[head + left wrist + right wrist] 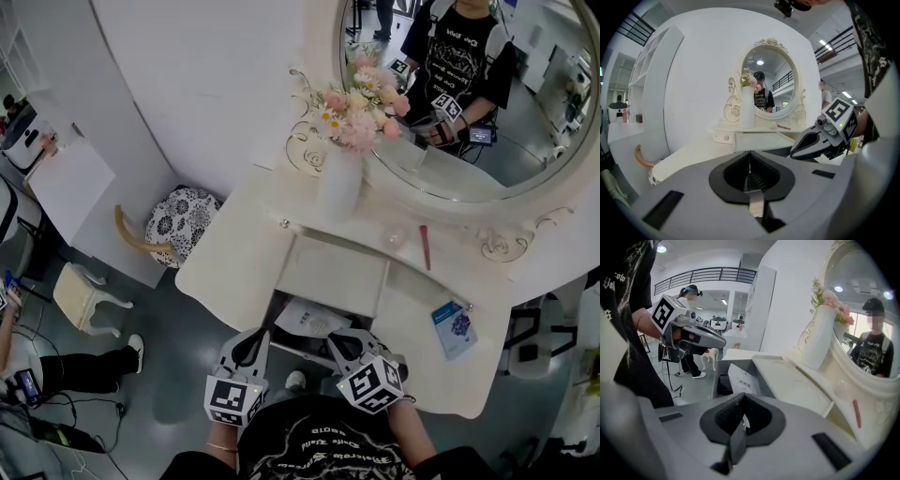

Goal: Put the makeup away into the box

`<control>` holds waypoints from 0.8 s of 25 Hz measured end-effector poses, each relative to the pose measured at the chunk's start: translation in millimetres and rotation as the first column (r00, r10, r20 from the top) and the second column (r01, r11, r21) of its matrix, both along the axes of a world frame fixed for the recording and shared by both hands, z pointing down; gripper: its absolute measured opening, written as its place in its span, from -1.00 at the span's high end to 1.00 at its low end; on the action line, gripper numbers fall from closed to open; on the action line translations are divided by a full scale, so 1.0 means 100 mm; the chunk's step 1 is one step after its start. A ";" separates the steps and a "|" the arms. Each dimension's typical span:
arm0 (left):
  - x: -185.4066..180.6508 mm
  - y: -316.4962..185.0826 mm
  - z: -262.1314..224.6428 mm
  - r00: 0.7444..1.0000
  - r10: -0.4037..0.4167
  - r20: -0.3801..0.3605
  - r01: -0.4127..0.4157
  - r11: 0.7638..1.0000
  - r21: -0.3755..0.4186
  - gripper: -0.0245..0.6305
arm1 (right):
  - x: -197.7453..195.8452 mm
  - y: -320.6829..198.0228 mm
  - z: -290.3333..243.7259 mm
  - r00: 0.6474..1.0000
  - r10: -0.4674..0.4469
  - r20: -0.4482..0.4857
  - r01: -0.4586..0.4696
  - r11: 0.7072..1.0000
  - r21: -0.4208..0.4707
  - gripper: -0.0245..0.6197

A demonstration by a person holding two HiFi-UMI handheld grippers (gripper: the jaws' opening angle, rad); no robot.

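On the white dressing table, a red makeup pencil and a small round pinkish compact lie below the mirror. A blue-and-white packet rests near the right front edge. The table's drawer is pulled out, with a white printed packet inside. My left gripper and right gripper hover side by side over the drawer's front. Both are shut and hold nothing. The pencil also shows in the right gripper view, far to the right of the shut right gripper.
A white vase of pink flowers stands at the back of the table, before the oval mirror. A patterned stool sits left of the table, with a small white chair further left. A person's leg and shoe are on the floor there.
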State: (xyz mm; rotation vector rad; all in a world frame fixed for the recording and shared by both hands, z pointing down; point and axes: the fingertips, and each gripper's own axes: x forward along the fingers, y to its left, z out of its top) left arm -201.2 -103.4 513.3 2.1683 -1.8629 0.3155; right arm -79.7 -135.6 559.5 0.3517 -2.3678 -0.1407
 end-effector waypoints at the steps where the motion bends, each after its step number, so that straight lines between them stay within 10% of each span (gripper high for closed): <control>1: -0.01 0.00 0.00 1.000 -0.002 -0.005 0.002 1.000 0.002 0.87 | 0.00 0.00 0.01 1.000 0.001 -0.004 -0.001 1.000 0.001 0.90; 20: -0.01 0.01 -0.01 1.000 0.004 -0.017 -0.004 1.000 0.007 0.88 | -0.01 -0.07 0.12 0.997 0.041 -0.063 -0.042 0.999 -0.006 0.90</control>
